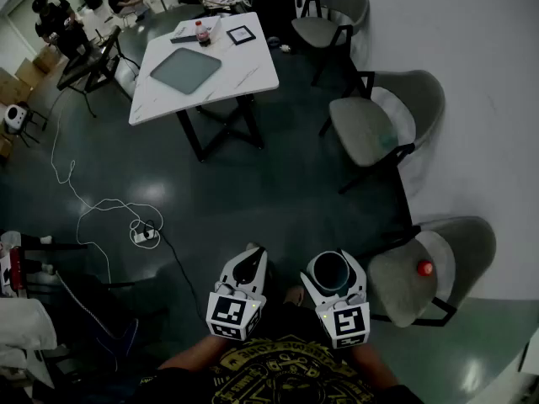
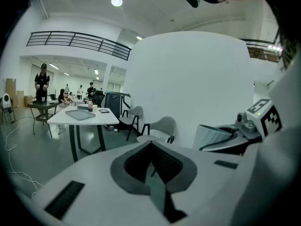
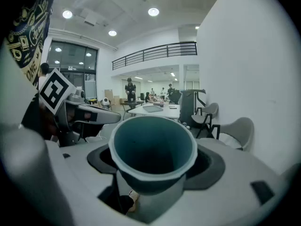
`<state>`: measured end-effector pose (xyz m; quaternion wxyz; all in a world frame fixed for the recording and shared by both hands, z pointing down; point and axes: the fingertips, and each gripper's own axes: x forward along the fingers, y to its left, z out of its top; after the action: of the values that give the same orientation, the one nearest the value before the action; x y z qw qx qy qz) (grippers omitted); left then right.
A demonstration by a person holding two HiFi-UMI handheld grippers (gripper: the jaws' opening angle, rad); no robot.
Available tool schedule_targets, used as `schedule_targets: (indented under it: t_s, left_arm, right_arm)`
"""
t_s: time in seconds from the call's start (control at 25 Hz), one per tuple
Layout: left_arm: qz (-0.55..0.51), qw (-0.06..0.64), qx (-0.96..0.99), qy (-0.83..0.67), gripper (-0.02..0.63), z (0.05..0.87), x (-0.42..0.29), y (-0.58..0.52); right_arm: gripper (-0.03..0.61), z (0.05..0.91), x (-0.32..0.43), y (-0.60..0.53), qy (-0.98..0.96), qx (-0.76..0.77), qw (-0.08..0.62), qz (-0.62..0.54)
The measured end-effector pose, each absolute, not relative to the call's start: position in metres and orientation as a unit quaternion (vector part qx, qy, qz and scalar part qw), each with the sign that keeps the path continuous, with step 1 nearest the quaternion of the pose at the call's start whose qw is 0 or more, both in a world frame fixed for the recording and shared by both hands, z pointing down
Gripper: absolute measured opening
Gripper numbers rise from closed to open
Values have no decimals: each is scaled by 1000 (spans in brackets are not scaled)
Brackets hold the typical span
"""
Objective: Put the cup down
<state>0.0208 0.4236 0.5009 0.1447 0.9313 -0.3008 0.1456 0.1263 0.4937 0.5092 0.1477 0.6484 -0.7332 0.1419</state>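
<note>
A pale cup (image 1: 328, 272) with a dark teal inside stands upright between the jaws of my right gripper (image 1: 330, 269), which is shut on it, low in the head view over the dark floor. The right gripper view shows the cup (image 3: 153, 147) filling the middle, its mouth open toward the camera and nothing in it. My left gripper (image 1: 250, 261) hangs just left of it, jaws together and holding nothing. In the left gripper view the jaws of the left gripper (image 2: 153, 166) meet, and the cup (image 2: 214, 136) shows at the right. A white table (image 1: 244, 70) stands far ahead.
On the table lie a grey tray (image 1: 185, 70), a bottle (image 1: 201, 32) and a small framed thing (image 1: 241, 34). Grey chairs (image 1: 370, 129) line the right wall; the nearest chair (image 1: 404, 284) bears a red object (image 1: 424, 268). A cable and power strip (image 1: 145, 235) lie on the floor at left.
</note>
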Motion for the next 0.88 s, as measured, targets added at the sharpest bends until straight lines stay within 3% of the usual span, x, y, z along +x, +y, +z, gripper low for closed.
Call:
schedule_targets:
  t_s: [0.88]
  left_arm:
    - [136, 141, 930, -311, -9, 495, 28, 396]
  right_arm:
    - [383, 506, 134, 464, -735, 646, 137, 151]
